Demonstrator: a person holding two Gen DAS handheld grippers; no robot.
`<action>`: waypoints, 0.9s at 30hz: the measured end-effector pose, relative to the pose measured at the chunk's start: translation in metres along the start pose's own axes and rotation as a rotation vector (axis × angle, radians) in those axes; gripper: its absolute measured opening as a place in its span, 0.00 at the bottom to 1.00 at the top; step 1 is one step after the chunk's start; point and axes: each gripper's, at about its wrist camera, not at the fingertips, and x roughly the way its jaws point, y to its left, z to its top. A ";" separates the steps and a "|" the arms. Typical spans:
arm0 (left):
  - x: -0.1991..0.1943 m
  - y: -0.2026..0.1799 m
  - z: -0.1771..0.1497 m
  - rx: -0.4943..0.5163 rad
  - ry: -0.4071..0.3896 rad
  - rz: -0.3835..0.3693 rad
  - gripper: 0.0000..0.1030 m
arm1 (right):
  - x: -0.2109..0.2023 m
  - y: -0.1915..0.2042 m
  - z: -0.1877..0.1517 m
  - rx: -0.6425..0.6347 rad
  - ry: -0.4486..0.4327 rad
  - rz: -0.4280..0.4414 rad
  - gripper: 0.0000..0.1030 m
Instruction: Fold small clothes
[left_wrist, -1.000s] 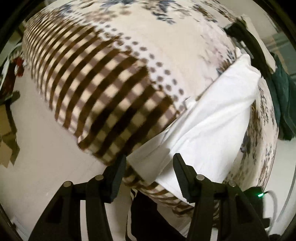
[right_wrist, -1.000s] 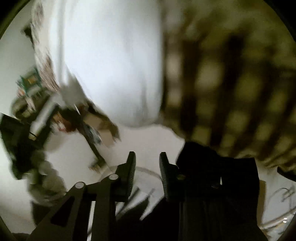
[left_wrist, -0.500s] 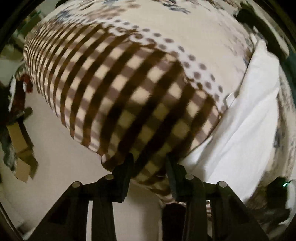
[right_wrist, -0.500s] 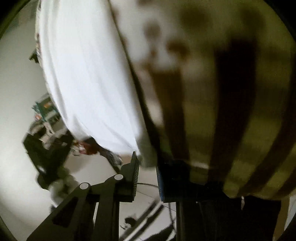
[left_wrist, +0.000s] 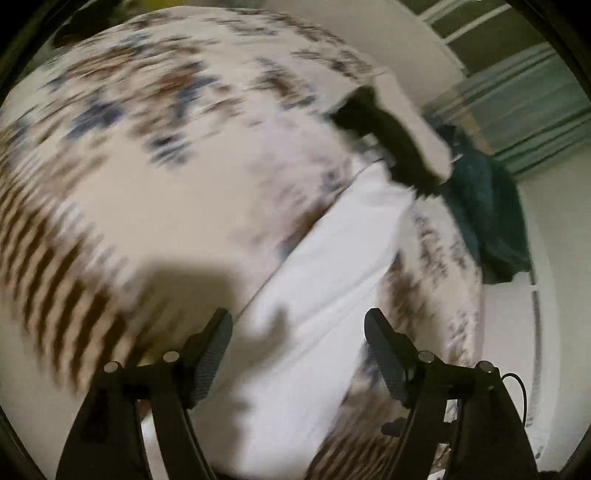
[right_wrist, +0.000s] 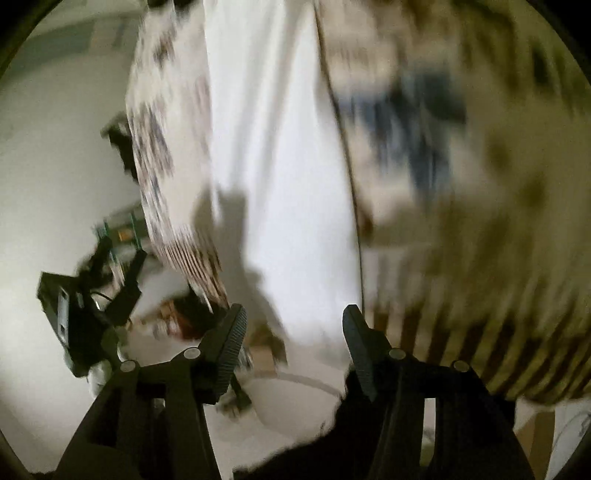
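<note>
Both grippers spread wide over a blurred, patterned garment

The garment (left_wrist: 177, 155) is soft, cream cloth with brown checks and blue-brown blotches, folded back to bare its smooth white lining (left_wrist: 332, 266); it lies just ahead of the left gripper (left_wrist: 297, 343). A dark teal cloth (left_wrist: 491, 206) bunches beside it. The right gripper (right_wrist: 293, 341) points at the same white strip (right_wrist: 280, 147); both pairs of ribbed fingers stand wide, holding nothing.
</note>
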 end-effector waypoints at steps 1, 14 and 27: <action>0.019 -0.012 0.021 0.018 0.006 -0.011 0.70 | -0.013 0.004 0.020 0.011 -0.042 -0.001 0.55; 0.270 -0.149 0.186 0.534 0.119 0.030 0.68 | -0.104 -0.045 0.264 0.134 -0.360 -0.070 0.55; 0.280 -0.101 0.244 0.349 0.119 -0.095 0.02 | -0.056 -0.049 0.324 0.217 -0.366 -0.080 0.55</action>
